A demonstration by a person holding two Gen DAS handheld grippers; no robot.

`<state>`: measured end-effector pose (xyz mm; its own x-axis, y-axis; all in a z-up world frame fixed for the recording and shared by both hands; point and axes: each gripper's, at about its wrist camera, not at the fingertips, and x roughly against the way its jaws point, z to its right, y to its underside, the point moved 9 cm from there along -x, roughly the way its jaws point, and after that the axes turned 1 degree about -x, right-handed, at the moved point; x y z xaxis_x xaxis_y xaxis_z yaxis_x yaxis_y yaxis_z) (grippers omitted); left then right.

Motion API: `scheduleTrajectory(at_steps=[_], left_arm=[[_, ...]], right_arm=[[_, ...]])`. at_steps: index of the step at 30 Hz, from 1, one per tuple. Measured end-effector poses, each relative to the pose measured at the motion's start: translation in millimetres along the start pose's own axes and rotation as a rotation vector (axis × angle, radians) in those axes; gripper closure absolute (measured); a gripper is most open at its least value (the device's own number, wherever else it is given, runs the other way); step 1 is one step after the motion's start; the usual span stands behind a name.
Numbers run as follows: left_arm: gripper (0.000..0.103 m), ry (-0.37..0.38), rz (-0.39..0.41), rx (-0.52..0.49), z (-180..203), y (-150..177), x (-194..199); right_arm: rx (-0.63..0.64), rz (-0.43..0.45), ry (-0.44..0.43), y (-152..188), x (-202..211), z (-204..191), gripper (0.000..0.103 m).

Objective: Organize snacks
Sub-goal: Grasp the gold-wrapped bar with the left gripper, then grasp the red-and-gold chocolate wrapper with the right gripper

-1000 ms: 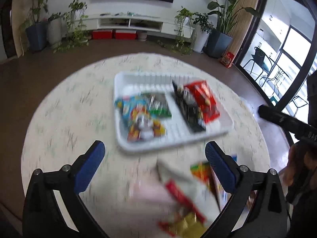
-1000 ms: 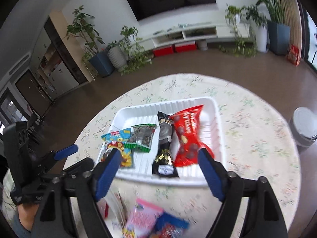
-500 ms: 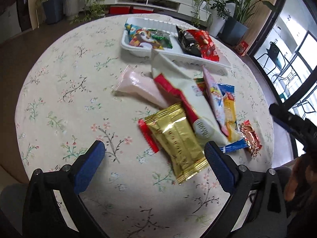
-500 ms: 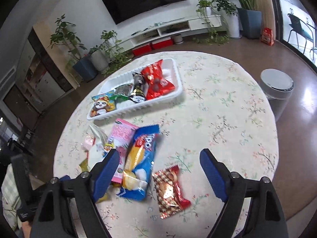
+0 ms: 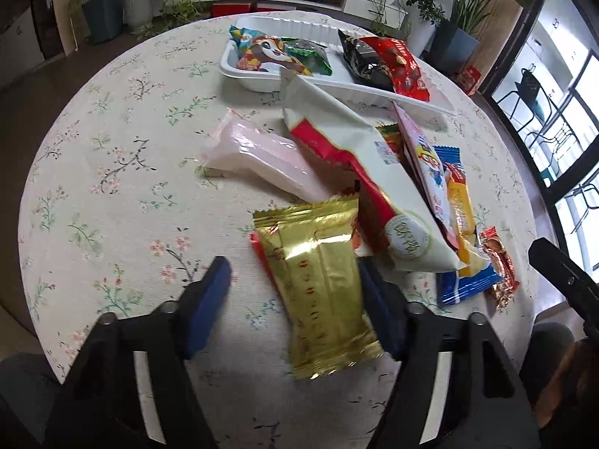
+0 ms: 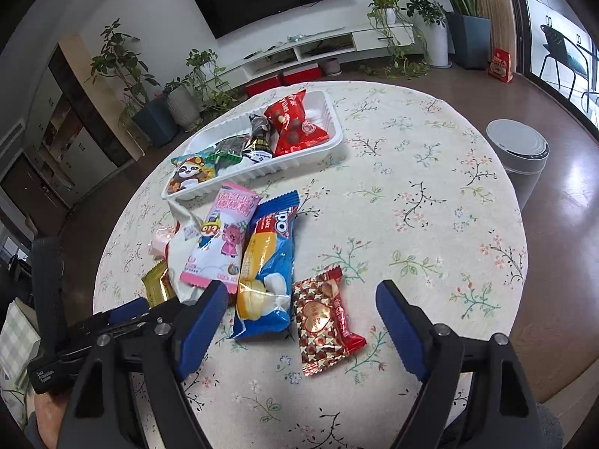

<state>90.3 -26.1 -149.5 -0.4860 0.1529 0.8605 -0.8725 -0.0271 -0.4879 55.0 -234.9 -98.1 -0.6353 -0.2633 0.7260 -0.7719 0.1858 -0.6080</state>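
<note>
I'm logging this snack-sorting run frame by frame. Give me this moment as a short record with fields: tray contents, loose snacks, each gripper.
tray: white tray at the table's far side, holding four packets, among them a red packet and a panda packet
loose snacks: gold packet, pink packet, large white bag, blue packet, heart-print red packet
left gripper: jaws open, either side of the gold packet
right gripper: jaws open, over the heart-print red packet

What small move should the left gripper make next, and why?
Probably shut the left gripper on the gold packet. The packet lies between its open fingers on the table, outside the white tray that already holds snacks.
</note>
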Motion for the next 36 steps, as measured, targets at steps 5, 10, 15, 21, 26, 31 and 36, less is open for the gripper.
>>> scheduleTrajectory(at_steps=[5, 10, 15, 21, 26, 31, 36], left_arm=[[0.052, 0.005, -0.016, -0.004, -20, 2, 6], [0.052, -0.011, -0.019, -0.047, -26, 11, 11], [0.052, -0.041, -0.019, -0.112, -25, 18, 14], [0.052, -0.08, -0.006, -0.125, -32, 17, 12], [0.059, -0.065, 0.004, -0.127, -41, 16, 13], [0.073, -0.034, -0.005, -0.126, -48, 12, 14], [0.074, -0.021, -0.017, -0.15, -49, 12, 14]], right_arm=[[0.01, 0.001, 0.014, 3, 2, 0, 0.019], [0.03, 0.0, 0.034, 9, 5, 0, 0.019], [0.045, -0.003, 0.064, 14, 7, 2, 0.019], [0.07, -0.031, 0.096, 18, 1, 5, 0.019], [0.087, -0.099, 0.139, 24, -14, 11, 0.027], [0.154, -0.158, 0.161, 29, -25, 9, 0.029], [0.207, -0.243, 0.181, 37, -35, 10, 0.037]])
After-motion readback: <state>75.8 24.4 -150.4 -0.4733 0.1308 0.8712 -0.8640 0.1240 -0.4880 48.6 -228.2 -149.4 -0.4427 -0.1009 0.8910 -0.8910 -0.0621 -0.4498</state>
